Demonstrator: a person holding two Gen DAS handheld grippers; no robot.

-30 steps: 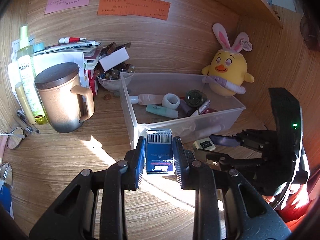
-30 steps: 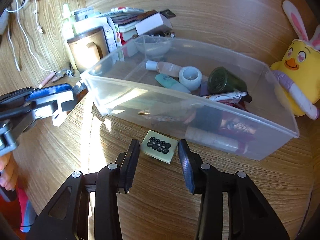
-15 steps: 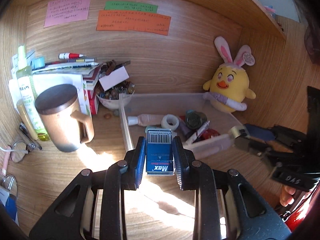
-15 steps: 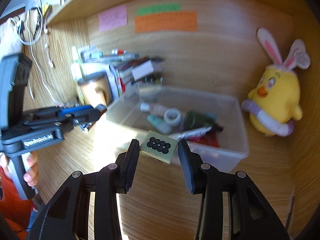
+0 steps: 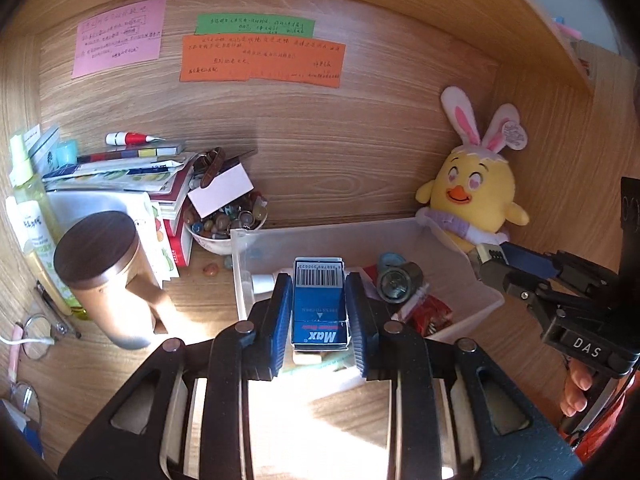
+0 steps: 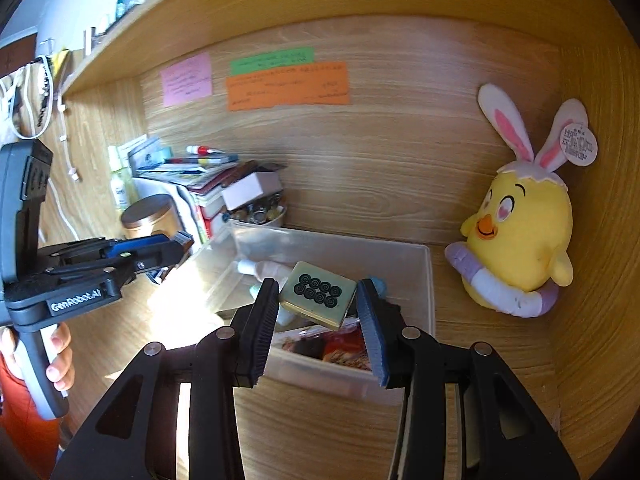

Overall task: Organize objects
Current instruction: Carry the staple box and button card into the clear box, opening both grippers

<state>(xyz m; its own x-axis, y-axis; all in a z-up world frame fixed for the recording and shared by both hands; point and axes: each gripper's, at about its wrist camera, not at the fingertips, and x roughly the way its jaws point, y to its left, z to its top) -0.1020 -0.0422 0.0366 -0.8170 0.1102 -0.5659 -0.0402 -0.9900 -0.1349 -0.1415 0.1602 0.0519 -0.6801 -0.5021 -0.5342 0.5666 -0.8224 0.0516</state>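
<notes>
Now both hand-held grippers hang over the clear bin [image 6: 424, 280]: left hand-held gripper [image 5: 318, 308] clamps the blue staple box [image 5: 319, 308] lengthwise, right hand-held gripper [image 6: 318, 296] pinches the dotted tile [image 6: 318, 295]; bin directly below-ahead.

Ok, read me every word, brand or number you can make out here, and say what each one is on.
"Max": small blue cardboard box, printed upside down, in the left hand-held gripper.
"DAS": right hand-held gripper, on its black body.
"GenRobot.AI": the left hand-held gripper's black body in the right view.
Barcode digits, pink, green and orange wall notes, plush tag: too small.
</notes>
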